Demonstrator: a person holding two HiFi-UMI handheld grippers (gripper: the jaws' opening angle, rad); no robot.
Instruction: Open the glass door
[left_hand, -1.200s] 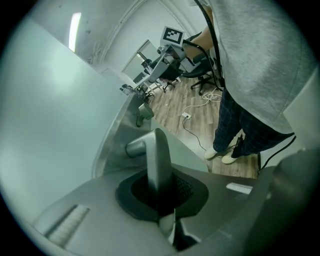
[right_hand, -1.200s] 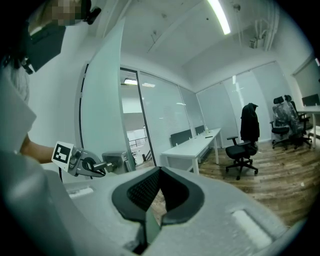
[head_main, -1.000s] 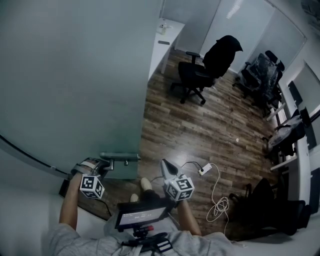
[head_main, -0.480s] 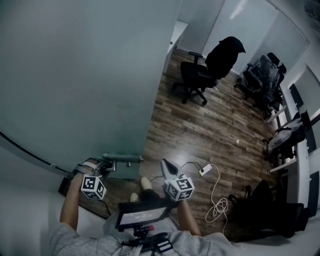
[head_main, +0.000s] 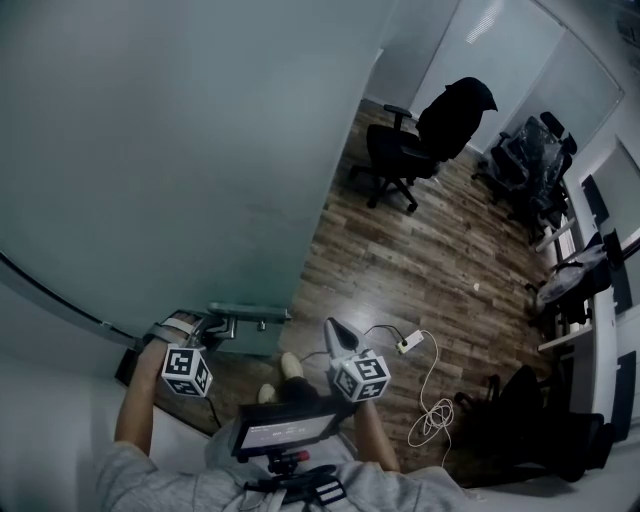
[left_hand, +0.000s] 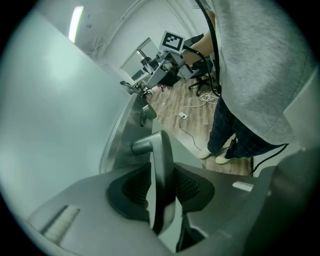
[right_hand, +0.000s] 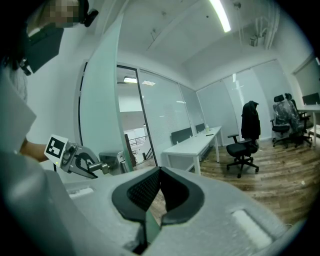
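My left gripper (left_hand: 161, 175): jaws part-way apart and just been opening. The pads stand close on either side of the lever without squeezing it.
Door handle (left_hand: 159, 150): a grey metal lever standing upright between my left pads. Its elbow and round stem lie just ahead of my fingertips, running into a metal plate on the door.
Glass door (head_main: 180, 150): a frosted pane filling the space to the left of my left jaws and rising well beyond them. Its free edge lies just past the handle, on the side toward my right gripper.
My right gripper (right_hand: 160, 172): jaws closed, pad tips meeting, nothing between them. It is held nearly level beside my left gripper, apart from the door and the handle.
Ahead of my right jaws: a white desk (right_hand: 192, 147) near, and a black office chair (right_hand: 242, 147) further off to the right on the wood floor (head_main: 420, 250).
Below my right jaws: a white power strip (head_main: 407, 343) with a coiled cable on the floor.
Right of my left jaws: the person's grey top (left_hand: 260, 65) and dark trouser legs, close by.
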